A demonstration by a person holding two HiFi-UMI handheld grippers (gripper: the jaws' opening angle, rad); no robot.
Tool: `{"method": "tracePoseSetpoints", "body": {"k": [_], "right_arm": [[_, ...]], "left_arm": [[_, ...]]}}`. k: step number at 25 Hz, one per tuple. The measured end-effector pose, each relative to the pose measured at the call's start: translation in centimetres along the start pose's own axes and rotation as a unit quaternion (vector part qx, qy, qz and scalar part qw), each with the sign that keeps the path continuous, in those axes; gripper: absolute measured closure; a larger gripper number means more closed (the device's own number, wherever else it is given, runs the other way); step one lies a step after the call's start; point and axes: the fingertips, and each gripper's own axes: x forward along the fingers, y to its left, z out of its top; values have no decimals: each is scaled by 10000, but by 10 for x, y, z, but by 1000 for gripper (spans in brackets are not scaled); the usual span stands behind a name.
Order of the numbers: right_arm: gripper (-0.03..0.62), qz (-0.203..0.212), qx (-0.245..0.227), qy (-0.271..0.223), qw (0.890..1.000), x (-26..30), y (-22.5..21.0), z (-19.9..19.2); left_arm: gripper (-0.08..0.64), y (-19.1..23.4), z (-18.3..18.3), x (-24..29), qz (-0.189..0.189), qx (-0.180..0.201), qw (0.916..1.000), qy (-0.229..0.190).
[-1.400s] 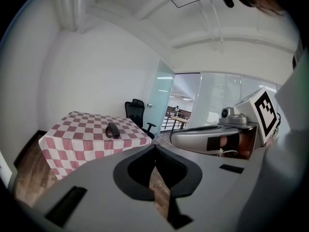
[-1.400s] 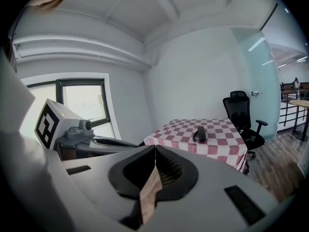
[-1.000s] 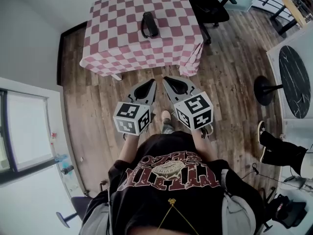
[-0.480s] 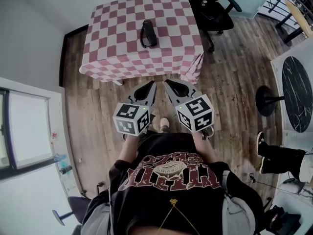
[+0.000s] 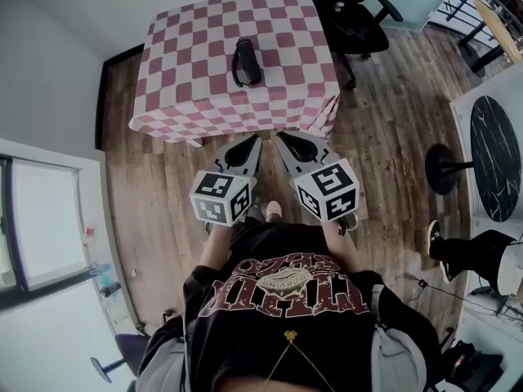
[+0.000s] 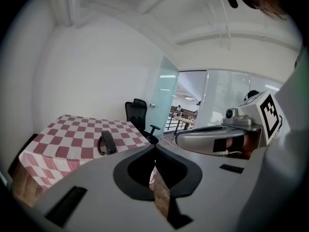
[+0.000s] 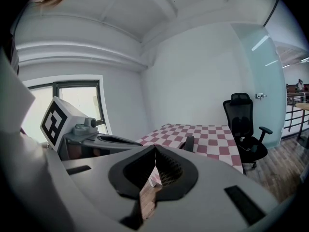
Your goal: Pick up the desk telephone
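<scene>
A black desk telephone [image 5: 246, 61] lies near the middle of a table with a red and white checked cloth [image 5: 188, 88]. The left gripper view shows the telephone [image 6: 107, 142] ahead and to the left; in the right gripper view only its top edge [image 7: 189, 143] rises above the jaws. My left gripper [image 5: 252, 141] and right gripper [image 5: 279, 135] are held side by side over the wooden floor, just short of the table's near edge. Both are shut with nothing between the jaws. Neither touches the telephone.
A black office chair [image 5: 353, 11] stands at the table's far right corner. A round dark marble table [image 5: 497, 135] on a black pedestal [image 5: 444, 170] is at the right. Another person's leg and shoe [image 5: 458, 251] show at the right edge. A window [image 5: 41, 219] is at the left.
The table and telephone sit slightly nearer to both grippers than a second ago; the grippers keep their side-by-side pose and stay shut.
</scene>
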Motion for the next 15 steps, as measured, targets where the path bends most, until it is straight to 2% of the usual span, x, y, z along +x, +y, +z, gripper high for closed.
{"method": "tracePoseSetpoints", "body": {"k": [15], "right_arm": [[574,-295,112,76,9995,83,-26,30]], "left_arm": [[552,75,33,39,-286,33,9995,90]]}}
